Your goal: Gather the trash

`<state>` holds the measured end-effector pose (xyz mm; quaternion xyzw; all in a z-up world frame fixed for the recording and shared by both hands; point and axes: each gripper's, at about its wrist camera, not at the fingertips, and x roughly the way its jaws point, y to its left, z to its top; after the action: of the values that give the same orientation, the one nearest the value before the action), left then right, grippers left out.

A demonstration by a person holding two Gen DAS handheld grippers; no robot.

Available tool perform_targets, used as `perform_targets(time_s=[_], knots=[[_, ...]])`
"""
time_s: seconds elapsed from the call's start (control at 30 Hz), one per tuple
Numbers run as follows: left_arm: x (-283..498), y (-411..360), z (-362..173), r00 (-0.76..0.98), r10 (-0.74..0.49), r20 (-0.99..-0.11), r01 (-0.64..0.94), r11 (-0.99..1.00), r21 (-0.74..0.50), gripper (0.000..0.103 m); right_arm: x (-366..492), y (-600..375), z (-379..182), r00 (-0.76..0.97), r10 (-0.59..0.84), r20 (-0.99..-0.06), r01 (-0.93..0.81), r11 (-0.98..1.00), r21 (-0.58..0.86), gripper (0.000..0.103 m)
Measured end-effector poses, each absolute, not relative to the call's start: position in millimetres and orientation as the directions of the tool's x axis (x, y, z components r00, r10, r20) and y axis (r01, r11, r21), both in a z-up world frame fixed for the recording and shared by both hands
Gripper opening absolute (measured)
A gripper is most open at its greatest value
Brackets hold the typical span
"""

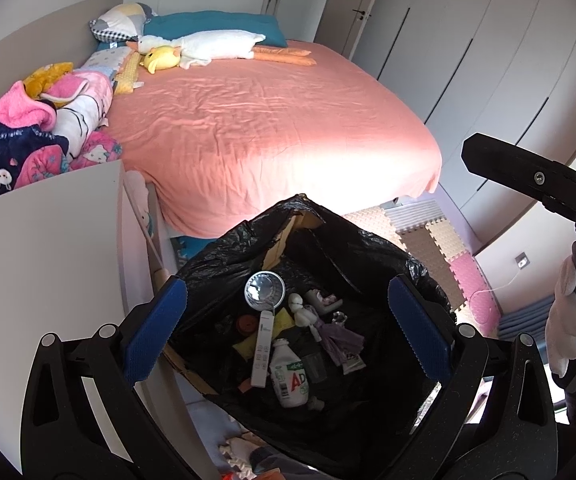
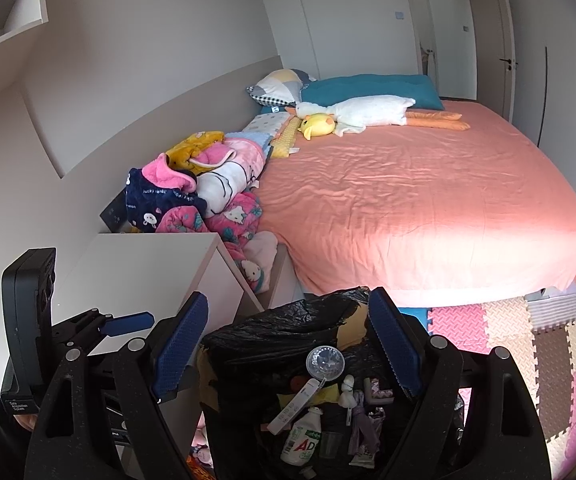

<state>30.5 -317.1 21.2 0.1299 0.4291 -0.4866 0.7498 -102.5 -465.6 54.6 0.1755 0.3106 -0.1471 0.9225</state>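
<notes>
A bin lined with a black trash bag [image 1: 351, 248] stands on the floor at the foot of the bed; it also shows in the right wrist view [image 2: 280, 328]. Inside lie a white bottle [image 1: 289, 376], a white strip box [image 1: 262, 346], a clear round lid [image 1: 264, 290], a small white figure [image 1: 301, 310] and purple scraps [image 1: 339, 338]. My left gripper [image 1: 288, 332] hovers open and empty above the bin. My right gripper [image 2: 288, 344] is also open and empty over the bin. The bottle [image 2: 301, 436] and lid [image 2: 325, 363] show there too.
A bed with a pink sheet [image 1: 264, 120] fills the middle, with plush toys [image 1: 200, 50] and piled blankets [image 1: 44, 132]. A white nightstand [image 1: 44, 280] stands left of the bin. Foam floor mats [image 2: 527, 344] lie to the right. Wardrobe doors [image 1: 467, 52] line the right wall.
</notes>
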Motion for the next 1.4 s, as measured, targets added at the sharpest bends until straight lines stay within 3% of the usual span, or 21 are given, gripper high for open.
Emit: perform_targets(time_s=[0.8,1.4], knots=[[32,-313,19,0.177,-0.603,-0.778,0.823,0.524,-0.219,0.097,-105,-464,55,0.765,-0.155,-0.624,0.369,0.901,0.228,0.083],[27,-323,23,0.232,-0.589,-0.774,0.843,0.519,-0.143,0.097,-106,-469,55,0.764,-0.161,-0.624,0.373,0.9,0.225,0.083]])
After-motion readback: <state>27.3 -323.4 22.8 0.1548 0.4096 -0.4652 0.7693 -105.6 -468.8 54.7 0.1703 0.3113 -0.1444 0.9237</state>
